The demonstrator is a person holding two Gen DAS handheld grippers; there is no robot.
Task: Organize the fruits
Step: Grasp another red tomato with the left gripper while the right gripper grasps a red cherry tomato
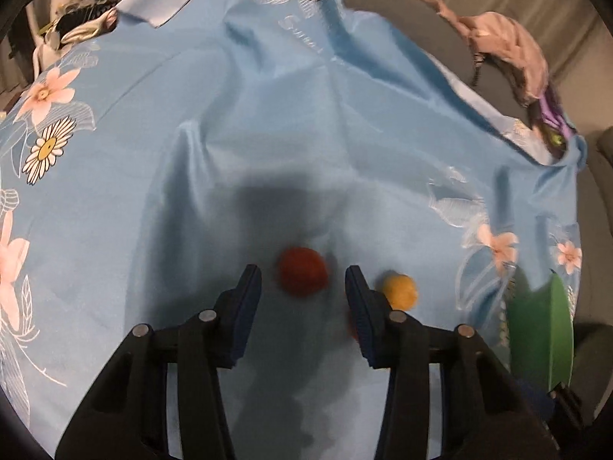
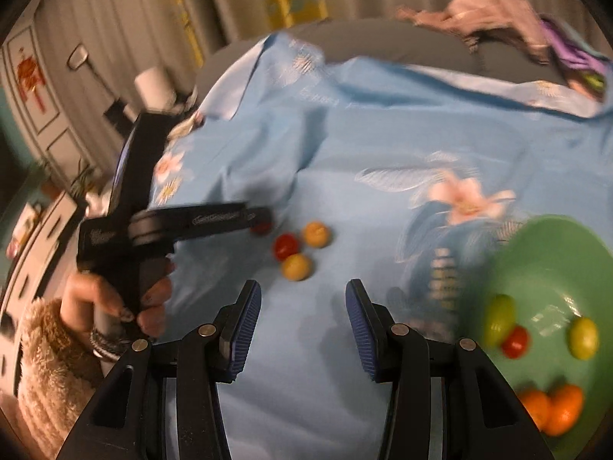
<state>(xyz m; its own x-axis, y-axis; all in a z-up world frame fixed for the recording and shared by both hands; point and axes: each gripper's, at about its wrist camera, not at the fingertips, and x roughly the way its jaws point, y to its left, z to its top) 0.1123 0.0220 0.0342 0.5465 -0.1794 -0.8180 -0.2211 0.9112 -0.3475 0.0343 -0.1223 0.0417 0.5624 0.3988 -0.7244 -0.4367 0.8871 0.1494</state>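
Note:
My left gripper [image 1: 303,281] is open, with a red fruit [image 1: 302,271] just ahead between its fingertips on the blue cloth [image 1: 268,134]. A yellow fruit [image 1: 400,291] lies right of its right finger. In the right wrist view the left gripper [image 2: 264,219] reaches toward a small red fruit [image 2: 260,227]; nearby lie a red fruit [image 2: 286,246] and two yellow ones [image 2: 316,234] [image 2: 296,266]. My right gripper [image 2: 302,291] is open and empty above the cloth. A green plate [image 2: 551,253] at the right holds several fruits.
The green plate's edge also shows in the left wrist view [image 1: 544,329]. Pink and purple clothes [image 2: 505,19] lie at the far right on a grey surface. A white cabinet [image 2: 42,88] and curtains stand beyond the cloth at the left.

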